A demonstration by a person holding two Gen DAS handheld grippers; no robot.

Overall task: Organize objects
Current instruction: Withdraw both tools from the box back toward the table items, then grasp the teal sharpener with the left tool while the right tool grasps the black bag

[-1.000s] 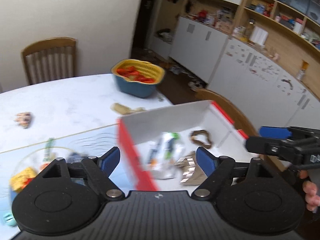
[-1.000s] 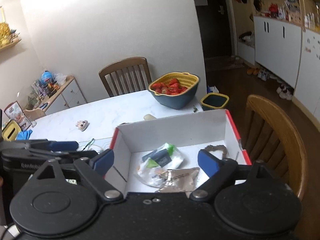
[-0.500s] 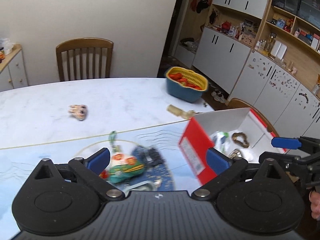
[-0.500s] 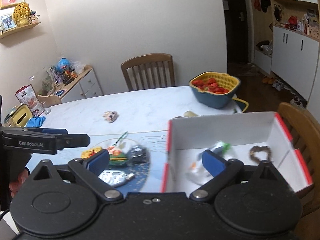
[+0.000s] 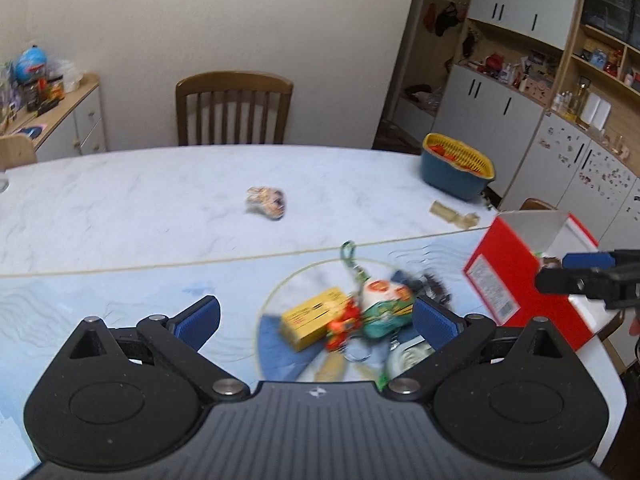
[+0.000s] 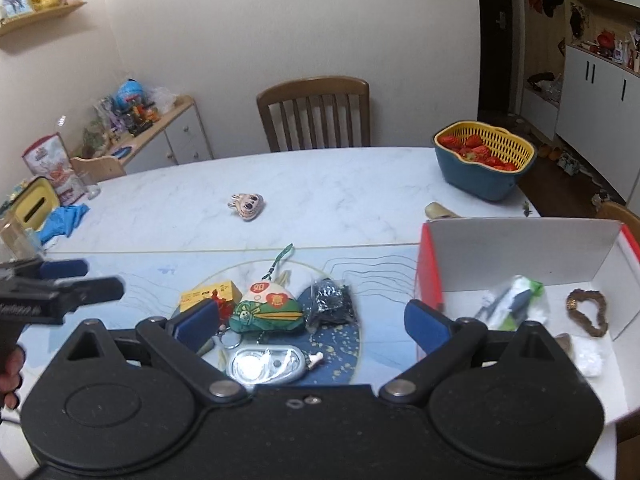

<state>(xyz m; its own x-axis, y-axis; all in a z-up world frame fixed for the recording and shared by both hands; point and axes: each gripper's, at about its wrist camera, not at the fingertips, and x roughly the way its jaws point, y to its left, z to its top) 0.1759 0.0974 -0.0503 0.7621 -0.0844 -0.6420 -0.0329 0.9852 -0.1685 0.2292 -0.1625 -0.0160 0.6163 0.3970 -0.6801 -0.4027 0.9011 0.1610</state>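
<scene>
A pile lies on a round blue mat: a yellow box (image 6: 210, 294), a green pouch charm (image 6: 266, 308), a black packet (image 6: 330, 304) and a silver oval case (image 6: 264, 364). My right gripper (image 6: 312, 322) hovers open just above and in front of them, nothing between its pads. In the left wrist view the yellow box (image 5: 312, 318) and the green pouch (image 5: 384, 304) are blurred, just ahead of my left gripper (image 5: 316, 320), open wide and empty. To the right, the red-and-white box (image 6: 520, 248) holds a green-white packet (image 6: 512, 300) and a brown bracelet (image 6: 588, 312).
A blue basket of strawberries (image 6: 484, 160) stands at the table's far right, a tan object (image 6: 440, 211) near it. A small plush head (image 6: 246, 204) lies mid-table. A blue cloth (image 6: 66, 220) sits far left; a wooden chair (image 6: 314, 112) stands behind.
Both grippers have swung left, away from the red-and-white box and over to the pile on the round mat. The left jaws have spread wider.
</scene>
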